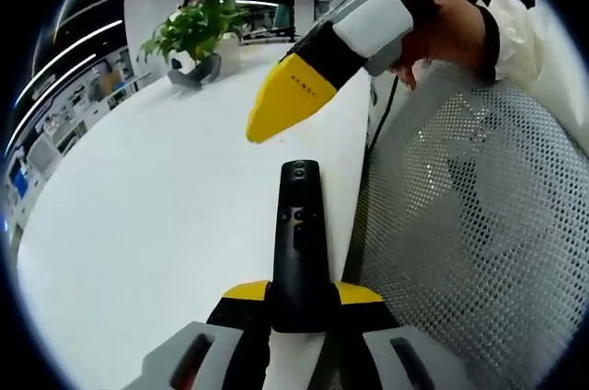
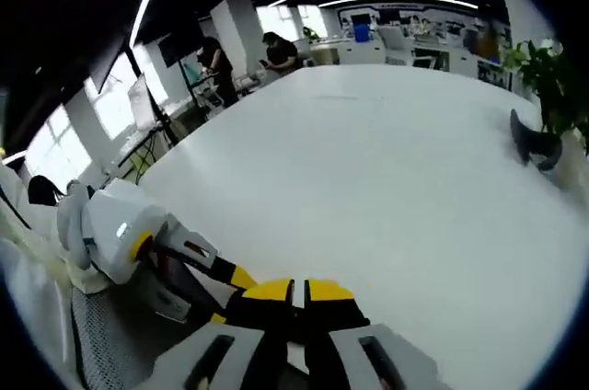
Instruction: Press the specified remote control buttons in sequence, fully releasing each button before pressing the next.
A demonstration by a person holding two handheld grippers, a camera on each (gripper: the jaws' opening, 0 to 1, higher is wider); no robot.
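Note:
A black remote control (image 1: pixel 299 243) with small buttons on its upper face points away from me in the left gripper view. My left gripper (image 1: pixel 302 300) is shut on its near end, yellow tips on either side of the body. My right gripper (image 1: pixel 281 105) comes in from the upper right, held by a hand, its yellow tips together a little beyond and above the remote's far end, apart from it. In the right gripper view, my right gripper (image 2: pixel 300 292) has its yellow tips touching with nothing between them, over the white table (image 2: pixel 368 188). The left gripper (image 2: pixel 198 266) shows there at lower left.
A potted green plant (image 1: pixel 193 36) stands at the far end of the white table (image 1: pixel 156 206). A grey mesh chair back (image 1: pixel 469 243) is right beside the table edge. A dark stand (image 2: pixel 532 143) sits by the plant. People stand by desks (image 2: pixel 244 59) in the distance.

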